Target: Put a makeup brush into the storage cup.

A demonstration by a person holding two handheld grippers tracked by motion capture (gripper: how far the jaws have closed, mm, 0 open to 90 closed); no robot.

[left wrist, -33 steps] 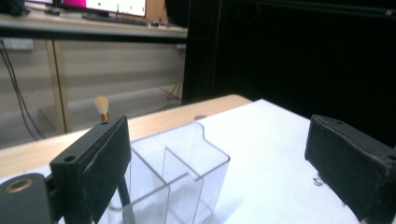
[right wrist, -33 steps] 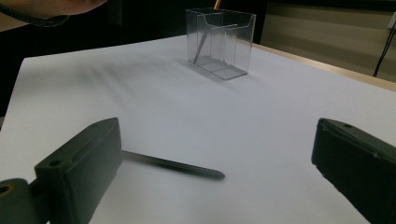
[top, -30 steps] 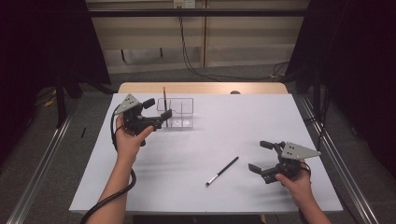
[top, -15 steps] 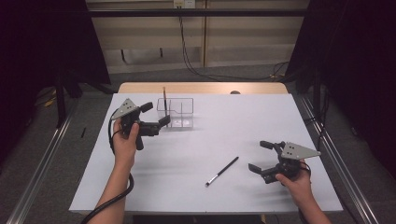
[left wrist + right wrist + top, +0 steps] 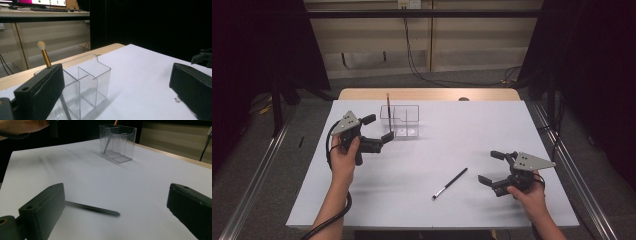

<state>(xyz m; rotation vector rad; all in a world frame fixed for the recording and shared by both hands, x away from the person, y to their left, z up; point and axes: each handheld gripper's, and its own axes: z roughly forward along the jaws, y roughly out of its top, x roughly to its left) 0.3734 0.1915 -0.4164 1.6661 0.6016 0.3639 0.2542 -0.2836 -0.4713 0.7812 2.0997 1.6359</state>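
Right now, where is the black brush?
In the high view the black brush lies flat on the white table, right of centre, just left of the right gripper and apart from it.

a white table [image 5: 512, 130] stands on grey floor [image 5: 257, 165], black curtains [image 5: 257, 45] flanking a beige wall [image 5: 472, 40].

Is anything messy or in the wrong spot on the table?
Nothing is spilled or broken. One brush stands in the clear box, leaning a bit. The other brush lies flat on the table, away from the box, in front of the open right tool. That one looks left out.
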